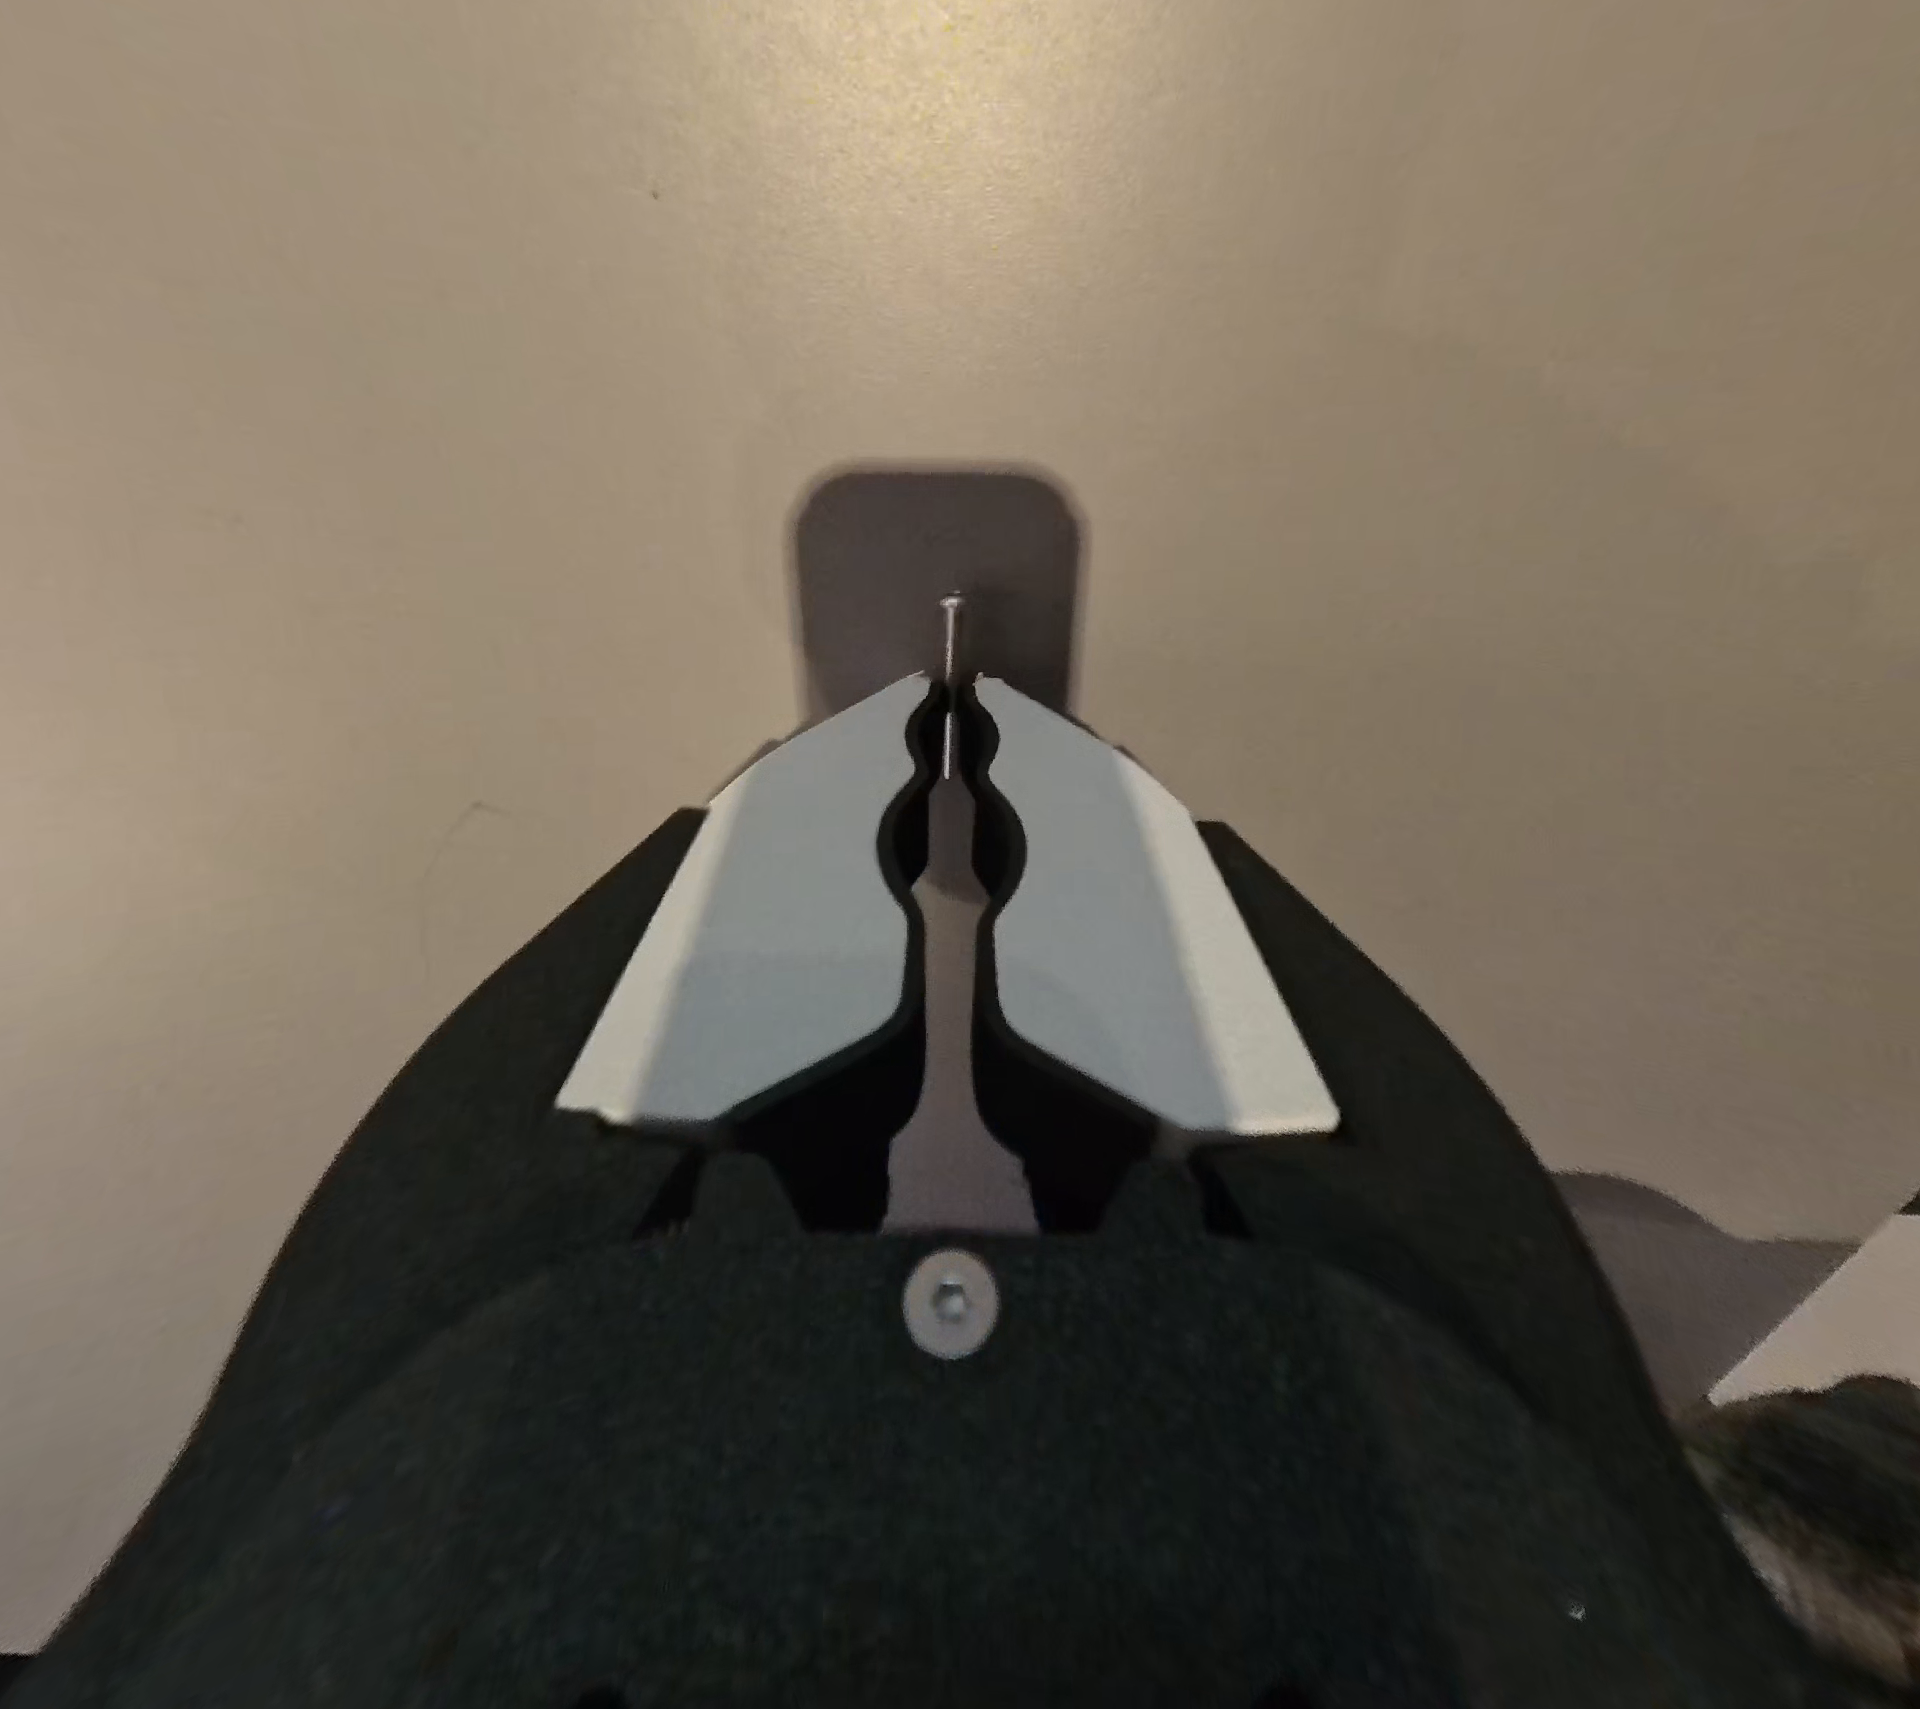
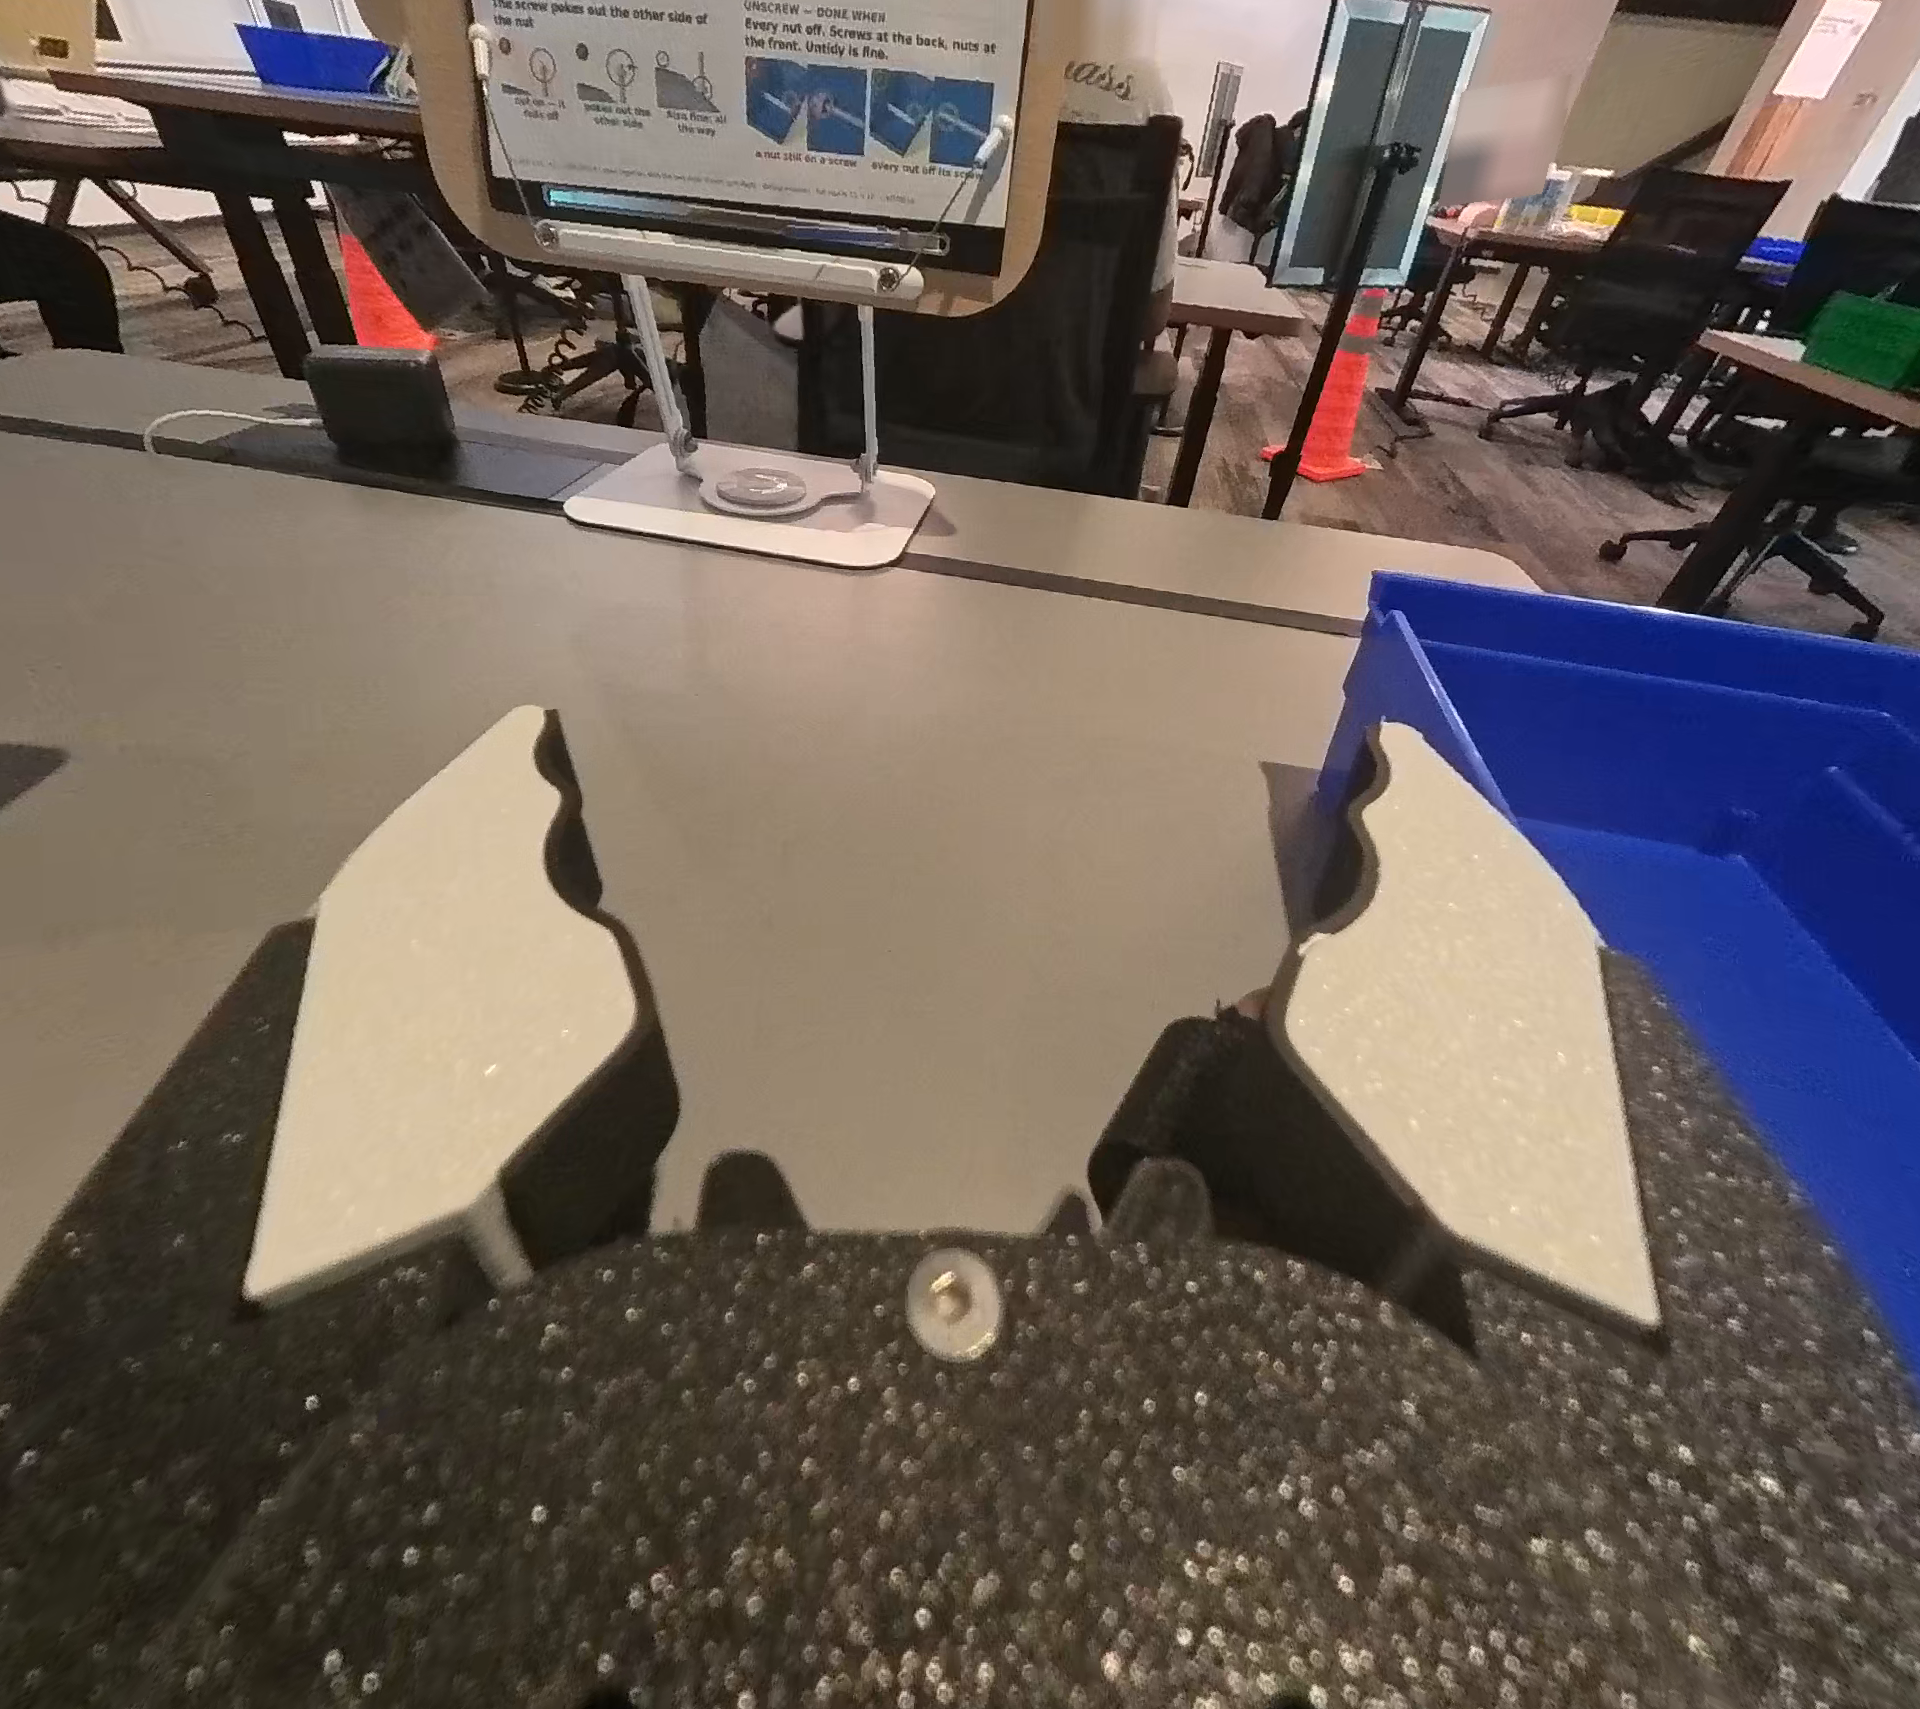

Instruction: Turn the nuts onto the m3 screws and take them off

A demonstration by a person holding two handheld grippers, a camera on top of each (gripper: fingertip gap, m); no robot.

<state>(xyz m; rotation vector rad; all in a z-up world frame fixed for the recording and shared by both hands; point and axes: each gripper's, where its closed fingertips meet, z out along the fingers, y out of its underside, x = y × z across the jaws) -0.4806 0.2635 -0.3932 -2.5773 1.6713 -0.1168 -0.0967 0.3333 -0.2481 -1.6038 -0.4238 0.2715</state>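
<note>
Your left tool (image 1: pixel 951 683) is pinched almost fully together on a thin screw (image 1: pixel 951 651), which sticks straight out past the fingertips, head at the far end, over a plain beige surface (image 1: pixel 623 205). No nut shows on it. Your right tool (image 2: pixel 961 724) is spread wide and holds nothing, hovering above the grey table (image 2: pixel 831 672). A blue bin (image 2: pixel 1714 776) sits just beside its right finger, and a document stand (image 2: pixel 748 506) stands ahead.

Bin (image 2: pixel 1662 828) right on table (image 2: pixel 831 724); stand (image 2: pixel 748 516) behind.
</note>
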